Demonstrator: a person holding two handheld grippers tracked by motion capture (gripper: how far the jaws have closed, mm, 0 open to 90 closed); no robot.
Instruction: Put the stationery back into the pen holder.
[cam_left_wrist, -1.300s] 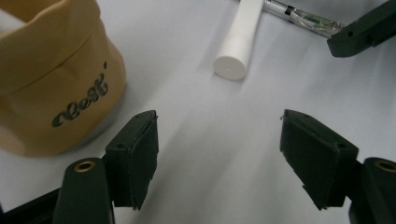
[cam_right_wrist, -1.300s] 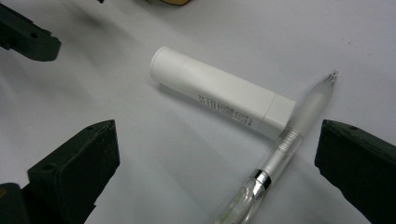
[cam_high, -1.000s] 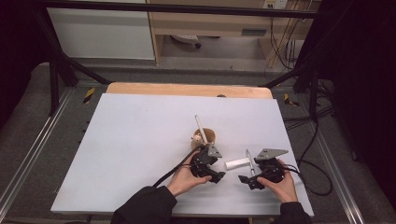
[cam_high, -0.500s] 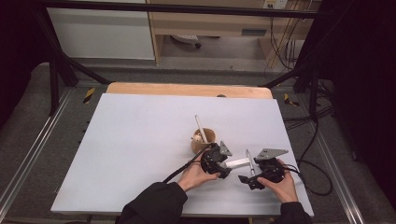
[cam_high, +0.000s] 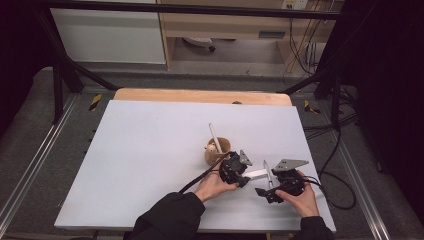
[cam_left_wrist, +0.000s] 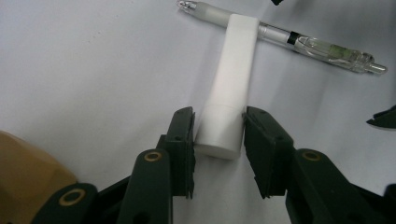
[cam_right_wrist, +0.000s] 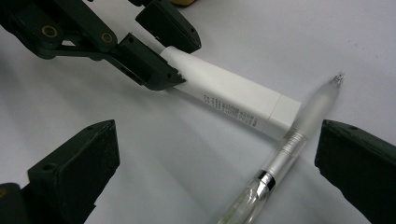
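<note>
A white tube (cam_left_wrist: 233, 74) lies flat on the white table (cam_high: 150, 150), its far end resting over a clear pen (cam_left_wrist: 303, 42). My left gripper (cam_left_wrist: 218, 126) is shut on the tube's near round end, one jaw against each side. From the right gripper view, the left gripper (cam_right_wrist: 168, 51) clamps the tube (cam_right_wrist: 224, 98) at the upper left. My right gripper (cam_right_wrist: 218, 128) stands wide open, its jaws flanking the pen (cam_right_wrist: 285, 149) without touching it. In the high view the left gripper (cam_high: 244, 177) and right gripper (cam_high: 267, 184) face each other across the tube (cam_high: 256, 174).
A tan wooden cup (cam_high: 218, 150) with a white stick (cam_high: 215, 134) leaning in it stands just behind my left gripper; its side shows as the cup (cam_left_wrist: 23, 172) at the left gripper view's lower left. Cables trail from both grippers toward the table's near and right edges.
My left gripper has moved to the right, away from the cup, and has closed on the near end of the tube. The right gripper has stayed in place.
</note>
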